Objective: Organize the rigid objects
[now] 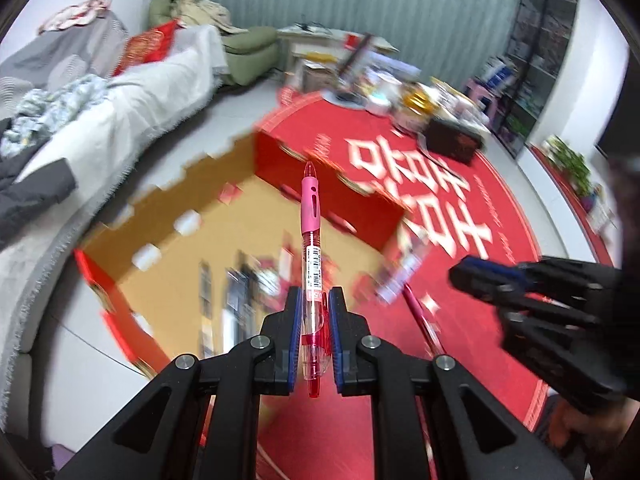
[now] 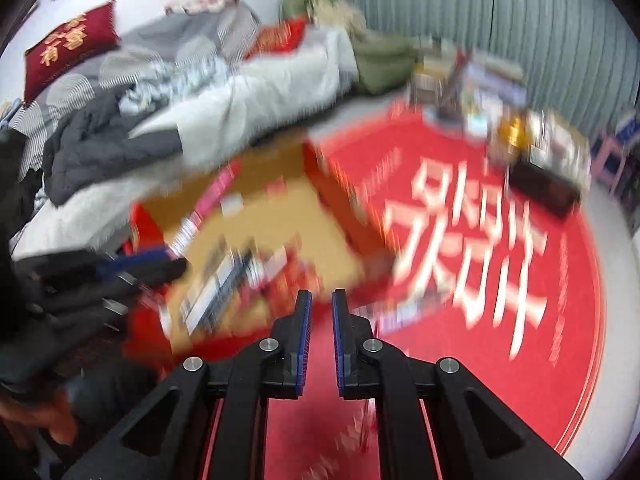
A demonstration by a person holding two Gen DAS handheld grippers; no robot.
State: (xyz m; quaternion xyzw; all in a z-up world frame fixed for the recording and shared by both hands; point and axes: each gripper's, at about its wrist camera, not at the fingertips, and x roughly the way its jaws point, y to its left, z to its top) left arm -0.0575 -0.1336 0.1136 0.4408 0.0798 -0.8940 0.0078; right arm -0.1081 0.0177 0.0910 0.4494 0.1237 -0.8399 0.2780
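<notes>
— Pink pen (image 1: 311, 240) sits clamped in the left gripper (image 1: 314, 308), long axis running straight out toward twelve o'clock, cap end over the open cardboard box (image 1: 168, 240).

— And the right gripper (image 2: 321, 312)?

— Jaws drawn together on nothing. In the left wrist view it hangs at three o'clock, beside the box.

— So the left is nearer?

— I'd judge so; the box floor lies just ahead and below the pen.

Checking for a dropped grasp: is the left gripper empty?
No, the left gripper is shut on a pink pen that sticks out forward between its pads.
</notes>
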